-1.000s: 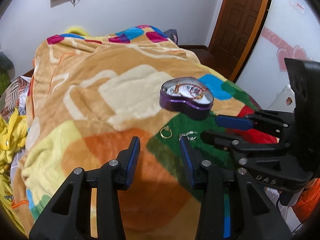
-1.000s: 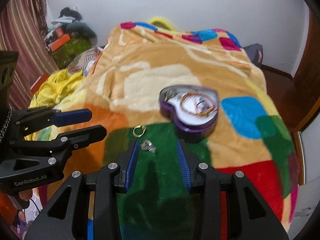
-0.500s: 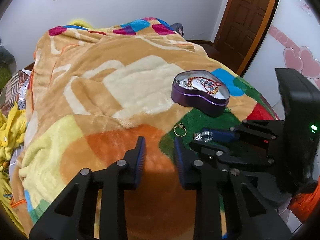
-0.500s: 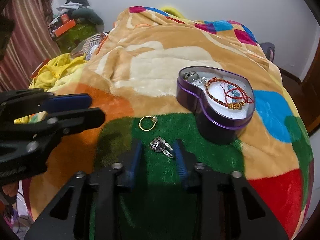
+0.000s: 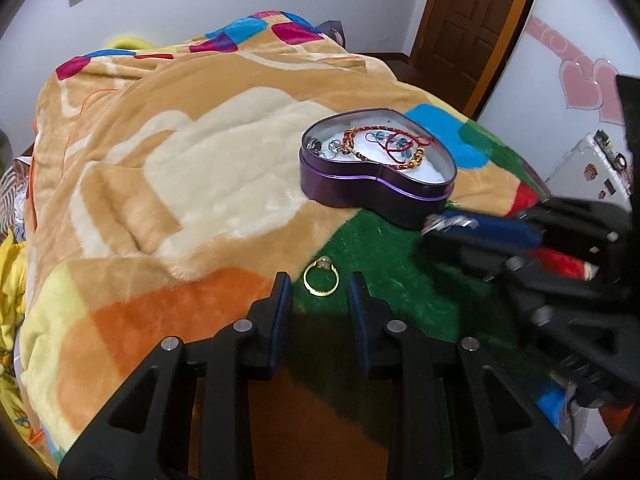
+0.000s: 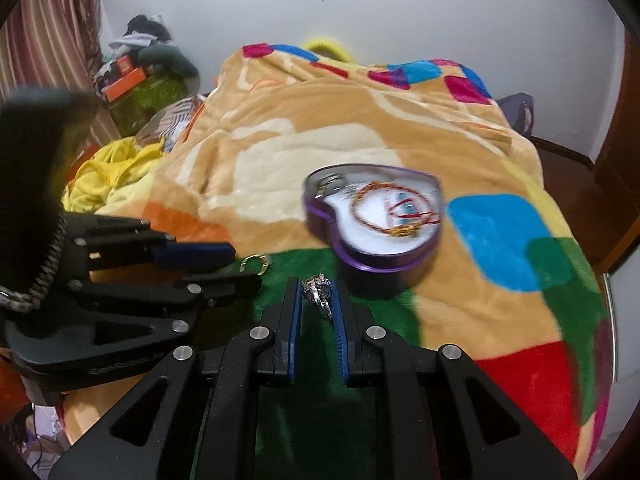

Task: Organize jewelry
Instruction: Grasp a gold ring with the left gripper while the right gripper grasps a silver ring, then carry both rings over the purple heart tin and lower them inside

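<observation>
A purple heart-shaped tin (image 5: 376,184) with red bracelets and earrings inside sits on the colourful blanket; it also shows in the right wrist view (image 6: 376,236). A gold ring (image 5: 321,278) lies on the green patch, between the tips of my open left gripper (image 5: 320,280). In the right wrist view the gold ring (image 6: 255,263) lies by the left gripper's fingers. My right gripper (image 6: 317,292) is shut on a silver ring (image 6: 318,291) and holds it above the blanket, near the tin. From the left wrist view the right gripper (image 5: 430,226) holds it beside the tin.
The plush blanket (image 5: 192,168) covers the whole bed. Yellow clothes (image 6: 104,176) and boxes lie left of the bed. A brown door (image 5: 476,20) stands at the back right. The bed edge drops off at the right.
My right gripper closed on the silver ring and lifted it off the green patch. My left gripper moved forward until its open fingers flank the gold ring.
</observation>
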